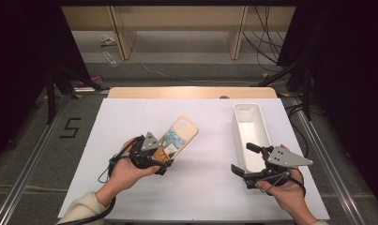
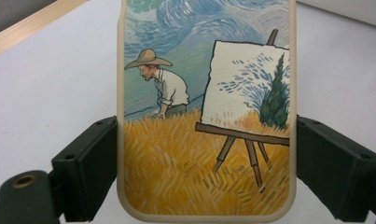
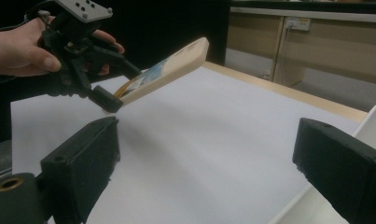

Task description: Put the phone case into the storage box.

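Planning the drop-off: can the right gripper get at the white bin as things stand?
Probably yes. The right gripper is open, holds nothing and hovers at the near end of the white bin; nothing lies between them.

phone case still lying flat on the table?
No: in the right gripper view the phone case is clamped in the left gripper and tilts up off the white table.

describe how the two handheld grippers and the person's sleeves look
Both the left gripper and right gripper are black, with blocky jaws, a grey three-cornered plate dotted with holes on top and a trailing black cable. The left forearm wears a cream sleeve.
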Available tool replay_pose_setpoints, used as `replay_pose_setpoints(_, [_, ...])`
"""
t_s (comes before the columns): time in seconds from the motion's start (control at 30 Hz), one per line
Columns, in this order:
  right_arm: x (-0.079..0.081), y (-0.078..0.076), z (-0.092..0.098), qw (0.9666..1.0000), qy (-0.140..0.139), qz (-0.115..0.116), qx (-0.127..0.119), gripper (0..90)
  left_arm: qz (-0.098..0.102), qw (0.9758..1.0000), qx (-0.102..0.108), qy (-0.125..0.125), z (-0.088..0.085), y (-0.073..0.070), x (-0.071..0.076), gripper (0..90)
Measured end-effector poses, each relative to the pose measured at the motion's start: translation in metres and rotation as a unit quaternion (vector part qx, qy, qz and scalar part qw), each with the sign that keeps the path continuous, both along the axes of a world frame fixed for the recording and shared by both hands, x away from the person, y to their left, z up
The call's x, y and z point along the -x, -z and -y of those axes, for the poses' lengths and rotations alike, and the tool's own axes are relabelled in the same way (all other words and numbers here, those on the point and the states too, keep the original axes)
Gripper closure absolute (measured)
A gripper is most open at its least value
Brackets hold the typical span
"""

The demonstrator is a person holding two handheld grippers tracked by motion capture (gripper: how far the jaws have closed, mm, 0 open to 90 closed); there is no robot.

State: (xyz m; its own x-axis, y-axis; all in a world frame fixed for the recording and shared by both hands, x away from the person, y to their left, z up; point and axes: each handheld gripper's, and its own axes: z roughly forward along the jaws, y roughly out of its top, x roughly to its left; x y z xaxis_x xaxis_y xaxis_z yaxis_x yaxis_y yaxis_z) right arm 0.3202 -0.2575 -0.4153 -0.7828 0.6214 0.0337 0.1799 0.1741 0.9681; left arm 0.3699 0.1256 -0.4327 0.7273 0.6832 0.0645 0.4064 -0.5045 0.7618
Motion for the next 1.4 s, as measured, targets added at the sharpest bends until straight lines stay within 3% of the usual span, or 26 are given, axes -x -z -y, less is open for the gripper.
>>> replay_pose_setpoints(0.7, [-0.015,-0.007,-0.031,1.0000,0.000,-0.002,-0.004,8.1,0.011,0.9998,0.005,0.014,0.002,-0.001,0.014,11.8])
replay_pose_setpoints(1.4, [-0.031,-0.015,-0.050,0.9999,0.012,-0.003,-0.009,9.4,0.016,0.9995,0.006,0.029,0.011,-0.002,0.019,11.8])
